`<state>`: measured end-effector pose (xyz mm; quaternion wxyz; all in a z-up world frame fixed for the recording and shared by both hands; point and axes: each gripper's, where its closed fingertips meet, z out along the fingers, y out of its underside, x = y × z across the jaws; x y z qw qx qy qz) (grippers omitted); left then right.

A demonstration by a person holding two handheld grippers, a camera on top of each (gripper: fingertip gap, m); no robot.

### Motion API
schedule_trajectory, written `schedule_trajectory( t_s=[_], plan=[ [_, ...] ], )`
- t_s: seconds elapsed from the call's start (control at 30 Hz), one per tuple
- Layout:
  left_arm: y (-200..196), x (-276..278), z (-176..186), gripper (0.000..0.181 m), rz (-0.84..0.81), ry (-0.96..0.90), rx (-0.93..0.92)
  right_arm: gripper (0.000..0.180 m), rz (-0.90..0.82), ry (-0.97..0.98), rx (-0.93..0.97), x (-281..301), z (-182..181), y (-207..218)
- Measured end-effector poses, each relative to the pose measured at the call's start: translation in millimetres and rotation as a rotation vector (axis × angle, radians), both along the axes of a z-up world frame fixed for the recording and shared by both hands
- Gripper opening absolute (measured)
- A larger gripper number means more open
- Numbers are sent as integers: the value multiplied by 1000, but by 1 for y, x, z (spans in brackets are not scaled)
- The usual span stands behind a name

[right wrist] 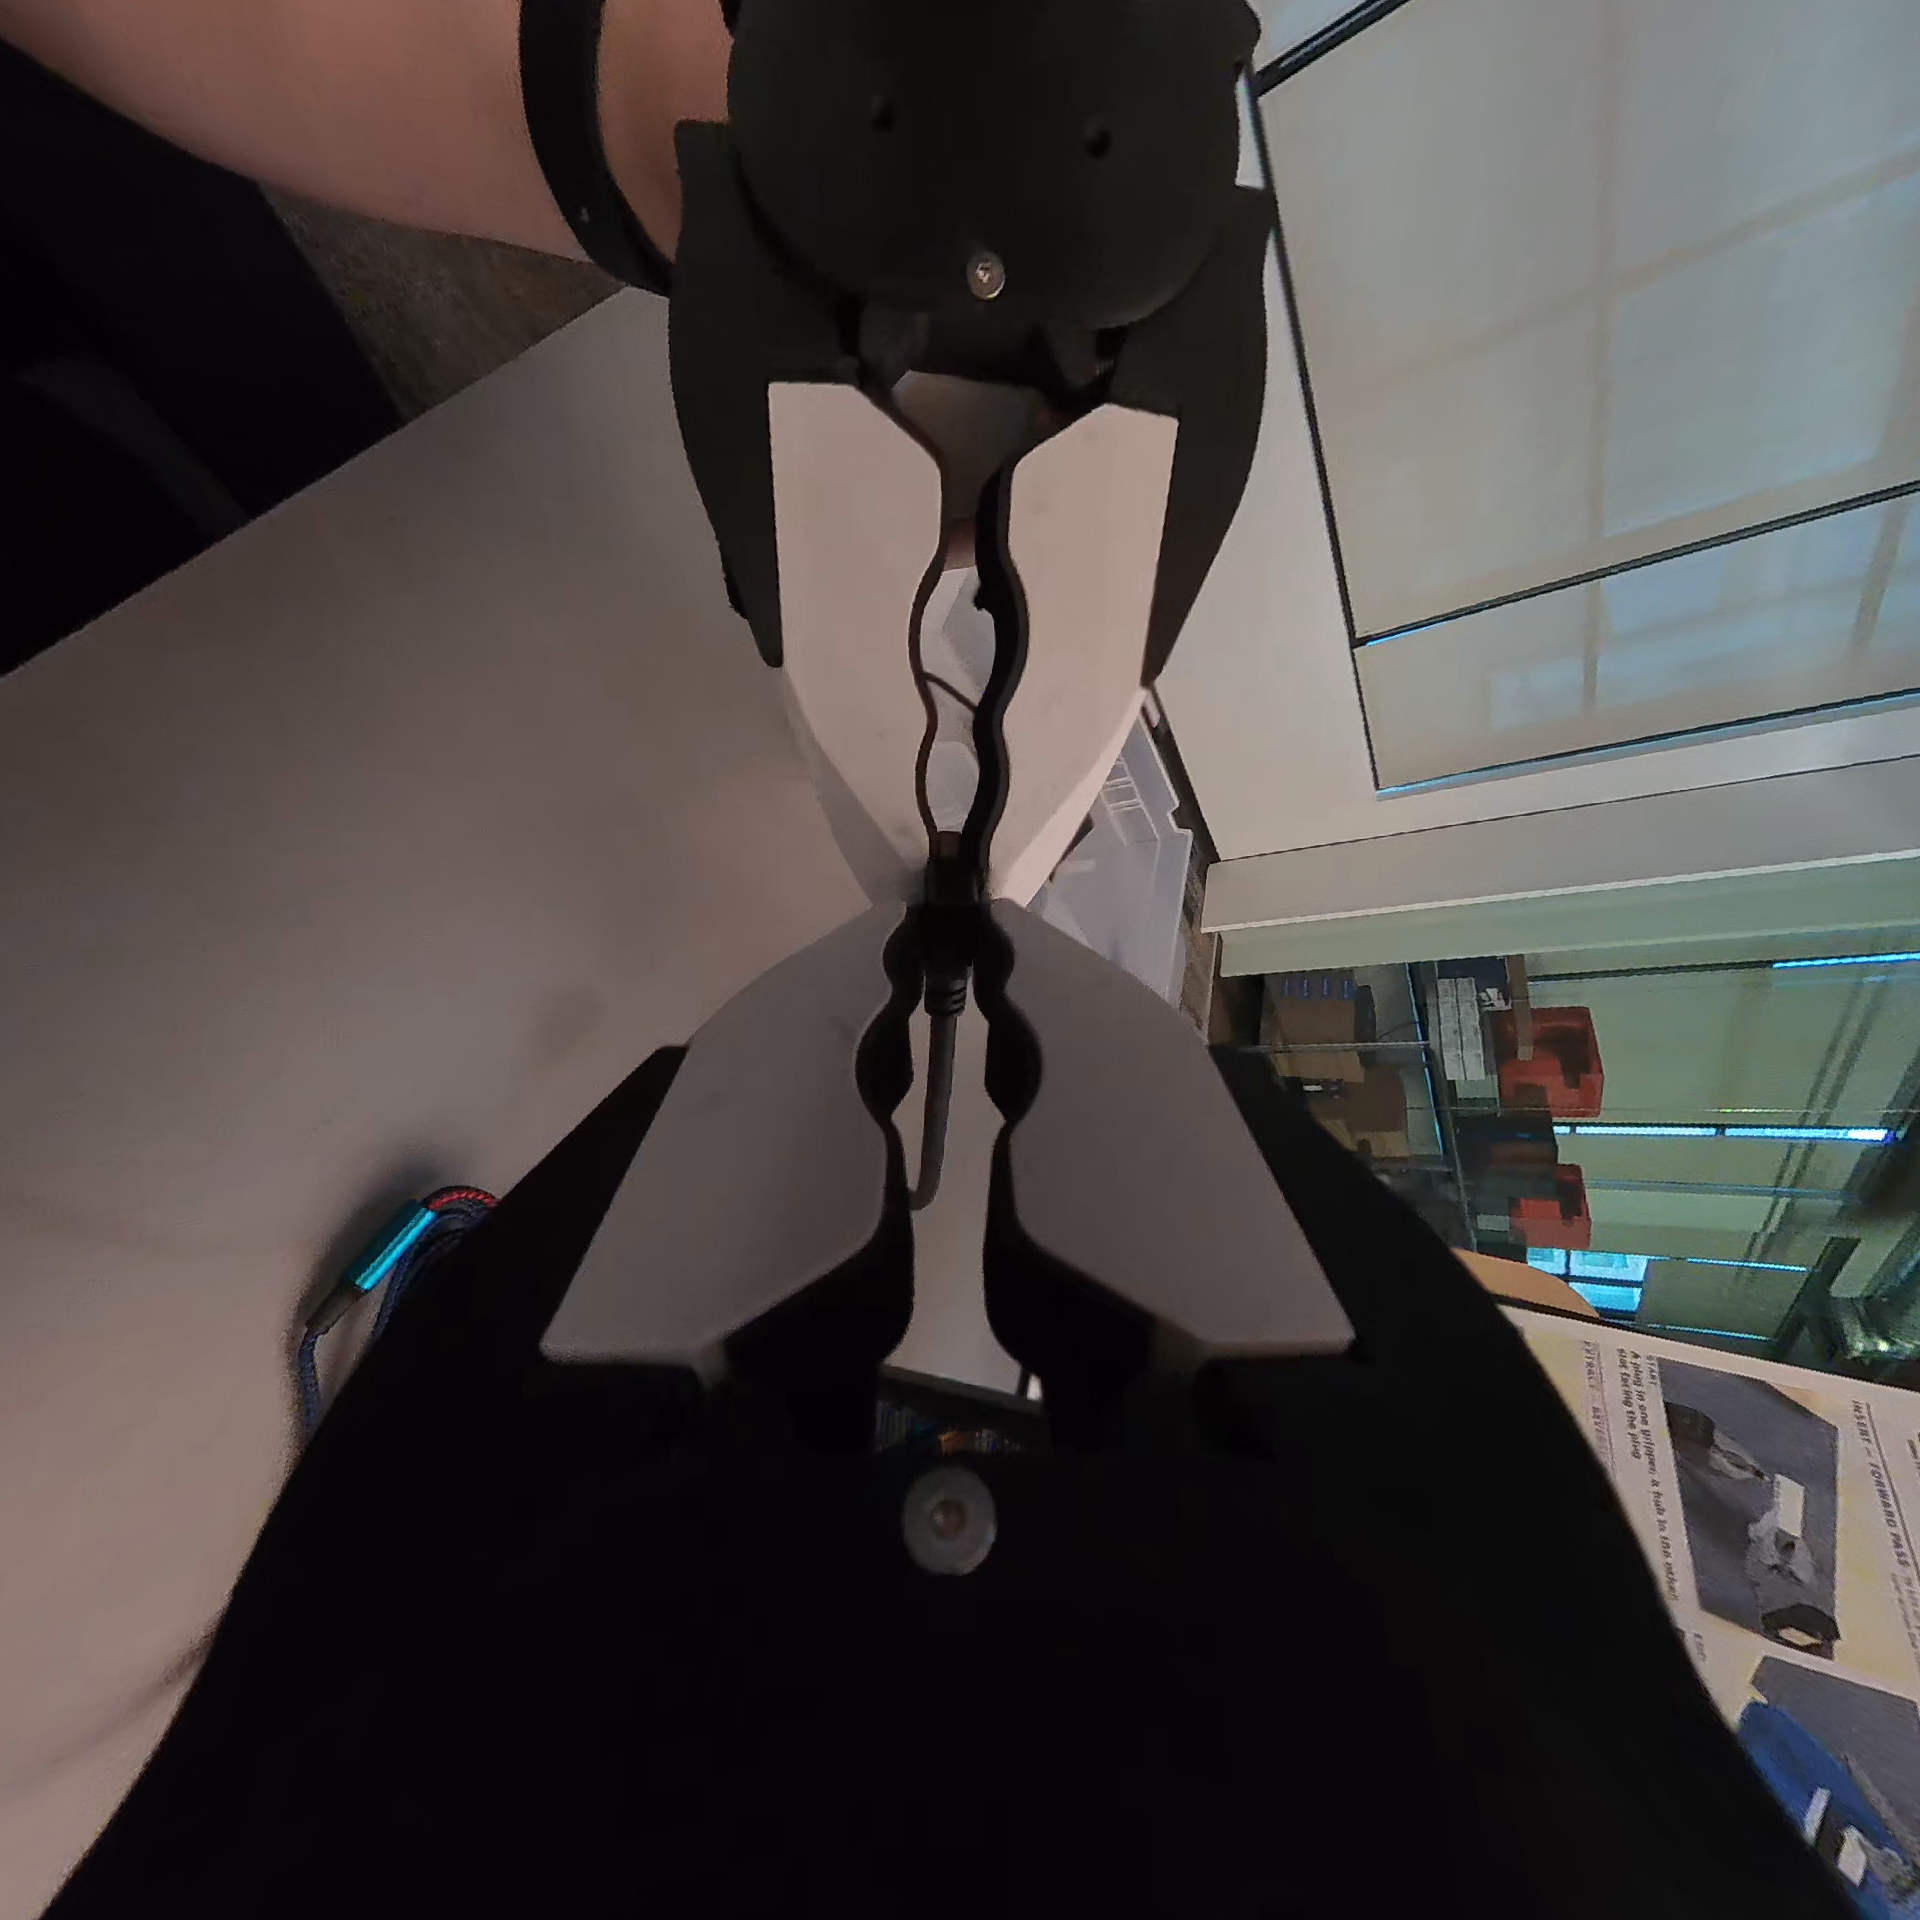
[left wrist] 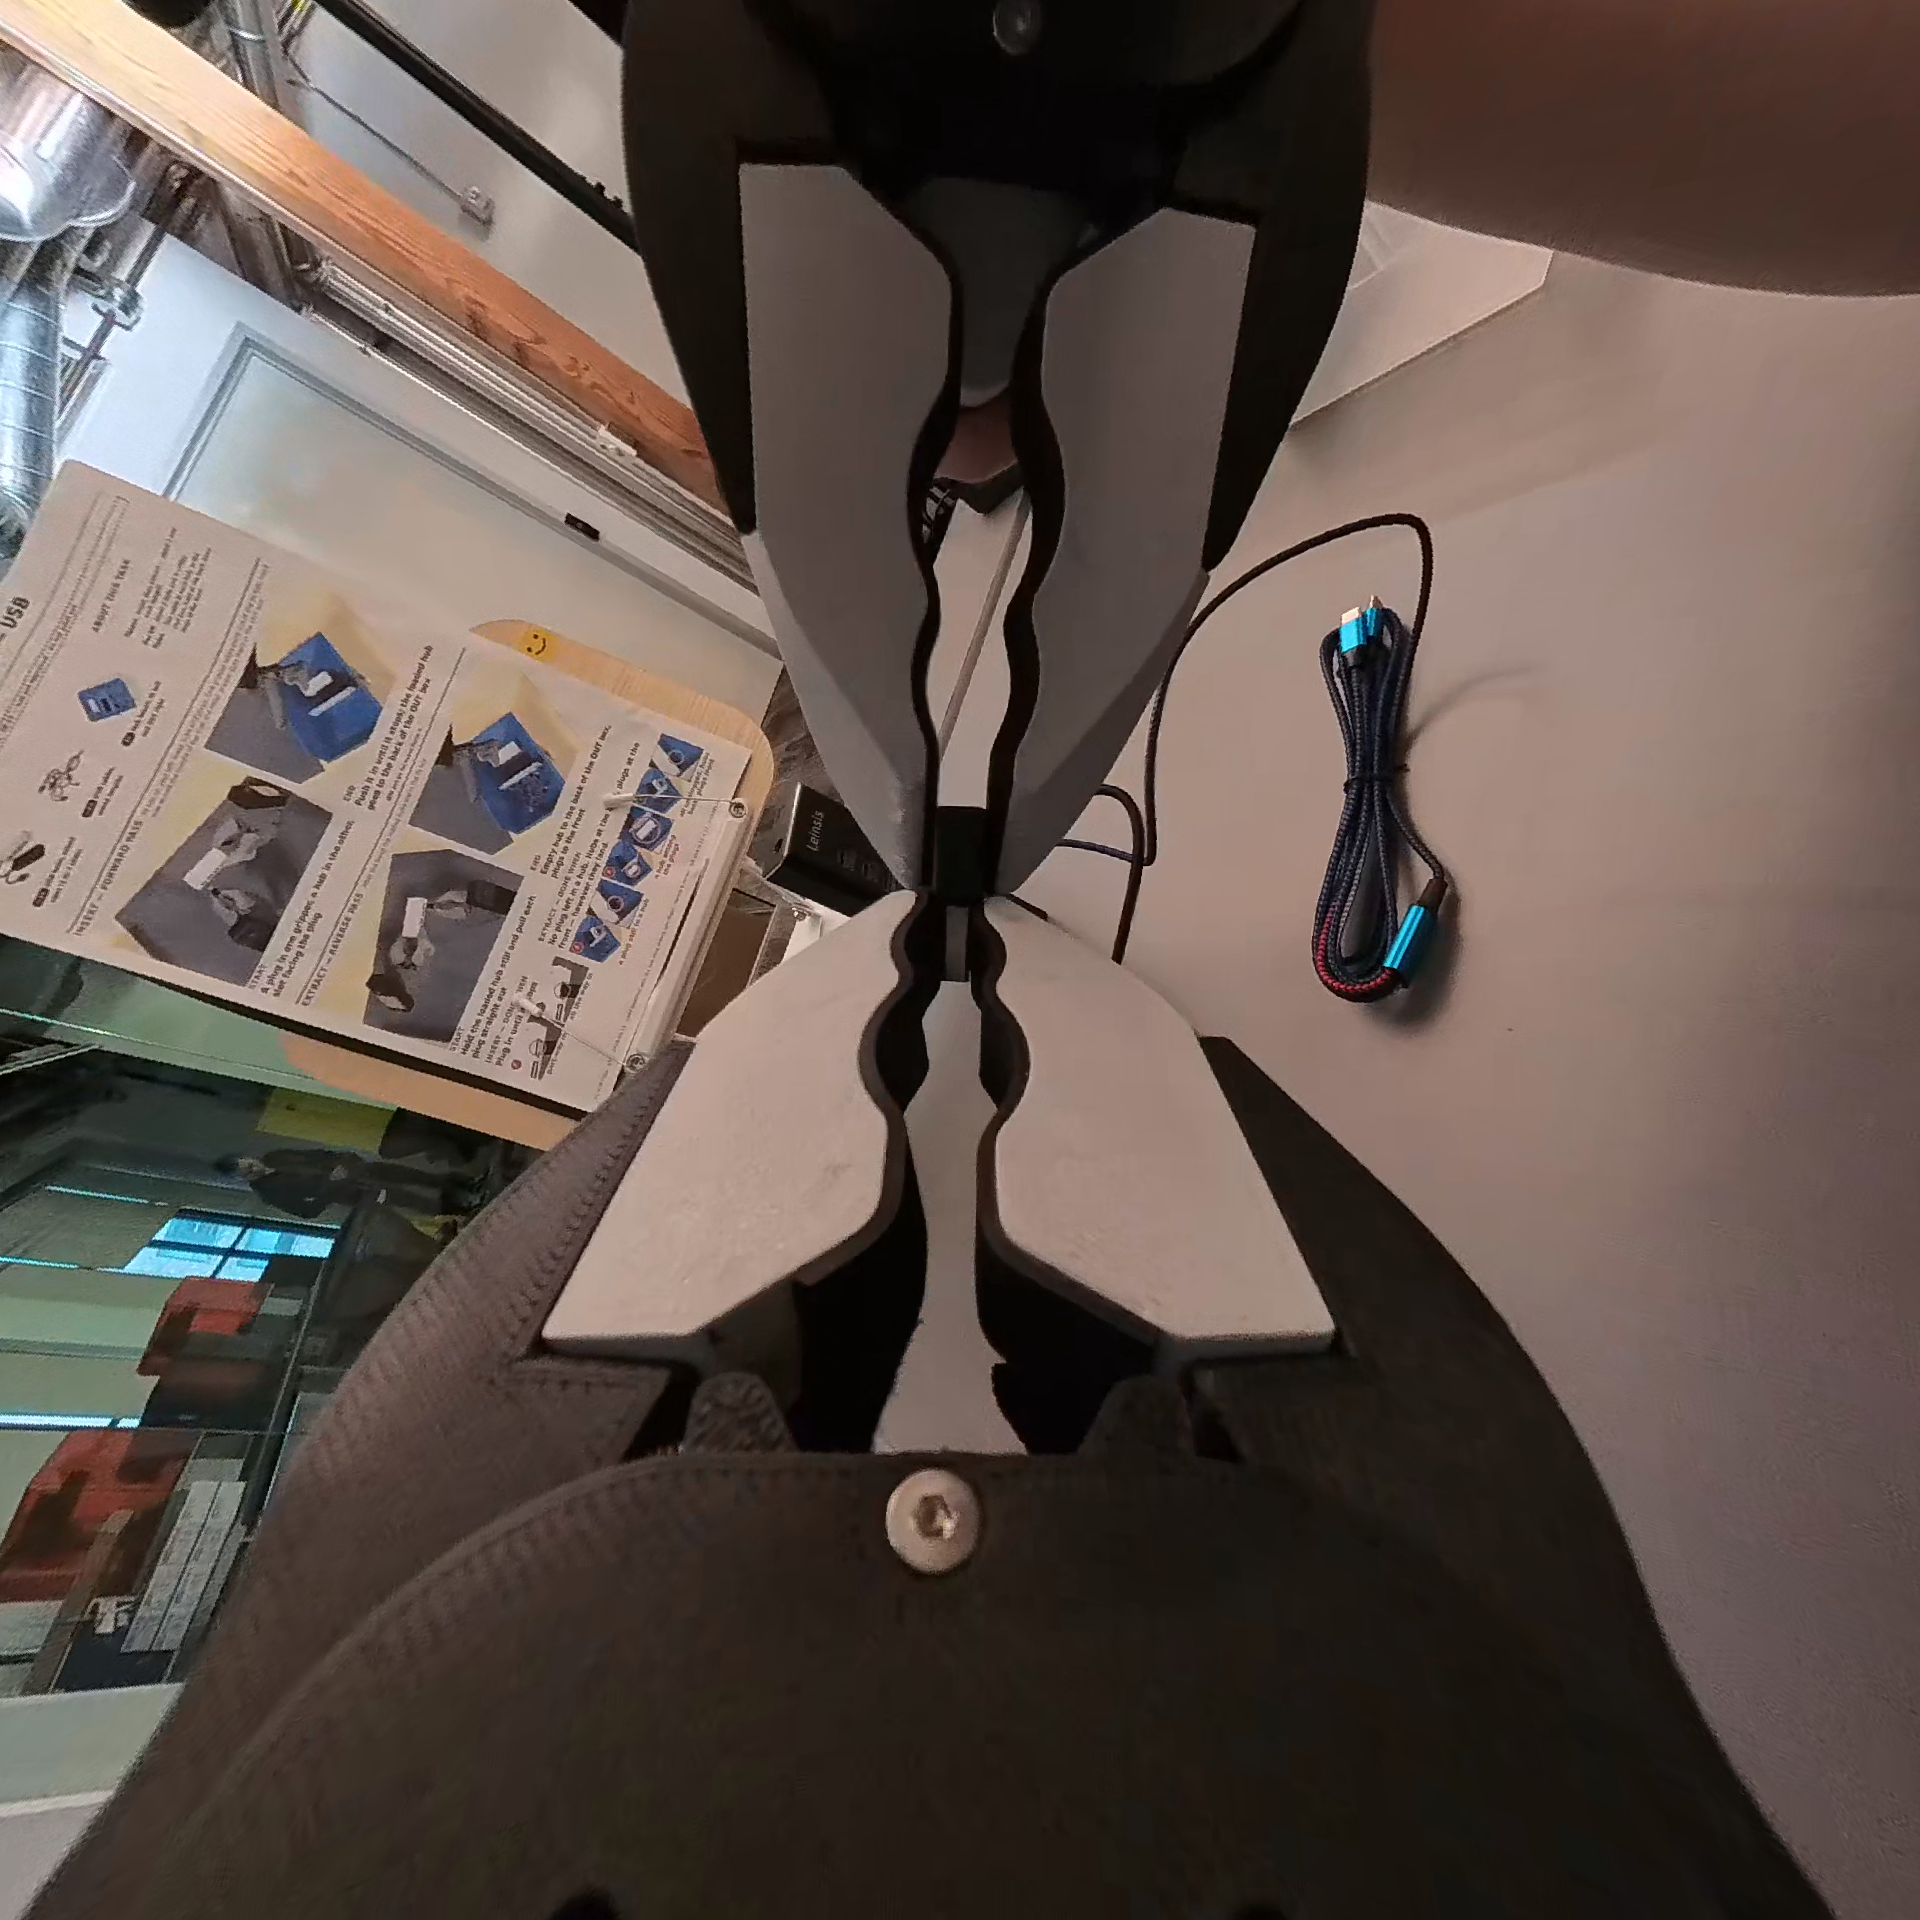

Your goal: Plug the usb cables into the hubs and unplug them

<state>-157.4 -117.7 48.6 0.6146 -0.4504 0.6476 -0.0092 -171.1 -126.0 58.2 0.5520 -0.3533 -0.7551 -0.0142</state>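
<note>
Tools tip to tip above the grey table [left wrist: 1558,1351]: left tool [left wrist: 954,940] clamped on a black hub [left wrist: 958,847], right tool [right wrist: 951,914] on a black plug [right wrist: 948,982].

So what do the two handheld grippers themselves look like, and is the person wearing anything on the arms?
Both the left gripper and the right gripper have ribbed black bodies, a silver screw near the camera and pale grey fingers with wavy black inner edges. A black wristband circles the arm behind the left gripper.
</note>
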Motion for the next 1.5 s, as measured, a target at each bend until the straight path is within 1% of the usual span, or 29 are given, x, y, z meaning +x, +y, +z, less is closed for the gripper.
schedule_trajectory(
  t_s=[0.1, 0.17, 0.2, 0.33, 0.43, 0.47, 0.53, 0.6, 0.73, 0.8, 0.9, 0.93, 0.97, 1.03, 1.13, 1.23, 1.33, 1.4, 1.43, 1.5],
  plan=[
    [0, 1, 1, 5, -7, -53, -55, 9, -11, 0, -28, 1, 0, 1],
    [3, -2, 8, 20, -11, -122, -106, 9, -5, 9, -41, 2, 1, -1],
    [4, -4, 10, 22, -16, -146, -130, 9, -14, 17, -29, 3, 4, 1],
    [14, -16, 9, 24, -26, -205, -203, 9, -46, 37, -9, 9, 9, 8],
    [27, -18, -1, 23, -59, -305, -376, 9, -59, 105, -34, 21, 22, 12],
    [37, -18, -7, 24, -50, -336, -439, 10, -61, 150, -47, 28, 32, 13],
    [66, -19, -21, 26, 14, -395, -507, 9, -45, 258, -105, 46, 54, 8],
    [96, -16, -33, 31, 62, -451, -574, 9, -24, 369, -148, 70, 77, 1],
    [145, 10, -50, 37, 49, -536, -763, 9, -34, 526, -177, 125, 108, -11],
    [171, 28, -64, 40, 58, -525, -796, 9, -143, 618, -146, 155, 122, -1],
    [203, 57, -97, 50, 93, -407, -772, 9, -390, 696, -61, 199, 131, 25],
    [210, 66, -109, 51, 105, -361, -777, 9, -472, 711, -40, 212, 132, 34],
    [213, 75, -119, 49, 100, -329, -810, 9, -547, 728, -14, 223, 133, 42],
    [223, 91, -128, 59, 89, -331, -843, 9, -650, 746, 19, 239, 133, 54],
    [232, 107, -139, 63, 62, -295, -846, 9, -727, 752, 13, 250, 128, 69],
    [235, 117, -155, 63, 58, -214, -829, 9, -751, 742, -10, 255, 121, 80],
    [239, 123, -159, 54, 64, -187, -819, 9, -747, 754, -37, 257, 118, 86],
    [237, 128, -160, 44, 38, -172, -859, 9, -745, 755, -47, 257, 117, 89],
    [233, 130, -161, 27, 5, -160, -891, 9, -750, 755, -47, 258, 116, 91],
    [235, 132, -160, 27, 1, -165, -925, 9, -769, 760, -56, 260, 114, 96]
  ],
)
